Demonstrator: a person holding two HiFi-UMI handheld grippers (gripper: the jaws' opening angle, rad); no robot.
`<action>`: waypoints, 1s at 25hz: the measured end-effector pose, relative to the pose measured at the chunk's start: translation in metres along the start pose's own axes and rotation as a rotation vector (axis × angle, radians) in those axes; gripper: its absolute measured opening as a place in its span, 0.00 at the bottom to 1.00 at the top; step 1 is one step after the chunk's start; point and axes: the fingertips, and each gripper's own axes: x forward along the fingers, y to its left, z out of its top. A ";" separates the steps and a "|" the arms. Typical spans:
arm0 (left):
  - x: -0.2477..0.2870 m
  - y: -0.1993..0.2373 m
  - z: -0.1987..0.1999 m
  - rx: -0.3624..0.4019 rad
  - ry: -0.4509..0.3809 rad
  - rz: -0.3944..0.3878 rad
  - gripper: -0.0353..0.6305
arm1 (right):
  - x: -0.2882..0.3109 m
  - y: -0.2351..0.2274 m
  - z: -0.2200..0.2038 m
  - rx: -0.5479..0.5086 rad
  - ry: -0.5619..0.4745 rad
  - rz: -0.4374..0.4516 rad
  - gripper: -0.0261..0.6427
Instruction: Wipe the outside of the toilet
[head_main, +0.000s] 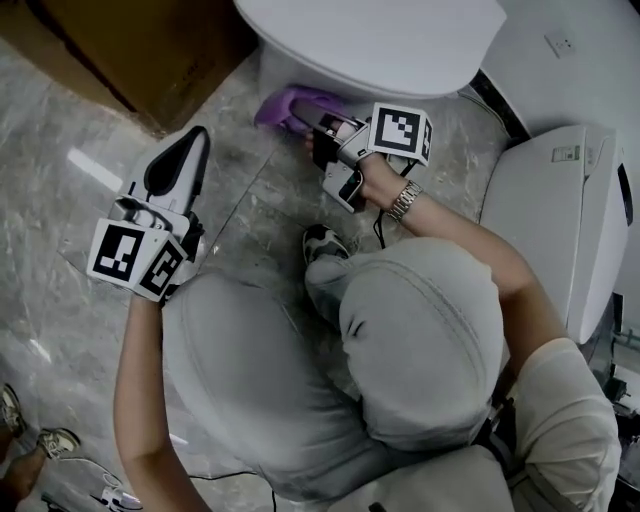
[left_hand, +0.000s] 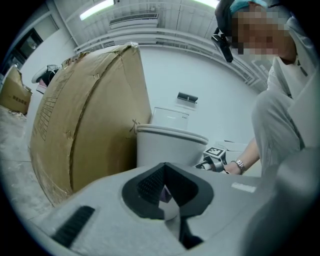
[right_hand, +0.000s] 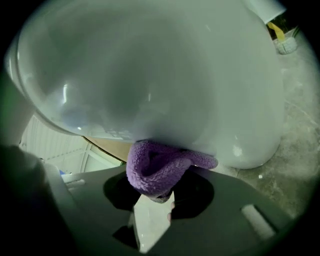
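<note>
- The right gripper (head_main: 310, 122) has its jaws clamped on a bunched purple cloth (head_main: 288, 104). In the right gripper view the cloth (right_hand: 157, 167) bulges out past the jaw tips.
- The cloth is pressed against the lower outside of the toilet (head_main: 370, 40), under the overhang of the bowl and close to the floor.
- The left gripper (head_main: 185, 160) has its jaws together with nothing between them. It is held above the floor, well apart from the toilet, and points toward it.
- The floor (head_main: 240, 200) is grey, marble-patterned tile with a glossy finish. The walls in the left gripper view are plain white.
- A large cardboard box (head_main: 150, 50) stands just left of the toilet.
- A second white fixture (head_main: 560, 220) stands to the right, with a wall socket (head_main: 560, 45) above it.
- The person is crouched, and the knees (head_main: 330, 350) fill the lower centre of the head view. One shoe (head_main: 322, 240) is planted near the toilet base.
- The right arm reaches forward and down and wears a metal wristwatch (head_main: 404, 200). The left forearm is raised at the left side.
</note>
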 end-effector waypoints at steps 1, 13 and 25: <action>0.000 -0.001 0.003 -0.003 -0.010 -0.003 0.06 | -0.005 0.010 0.003 -0.007 -0.004 0.007 0.24; -0.038 0.012 0.023 0.000 -0.060 0.075 0.06 | -0.048 0.105 0.014 -0.117 -0.049 0.052 0.24; -0.065 0.032 0.010 0.045 -0.036 0.108 0.06 | -0.011 0.039 -0.035 -0.037 -0.103 -0.039 0.24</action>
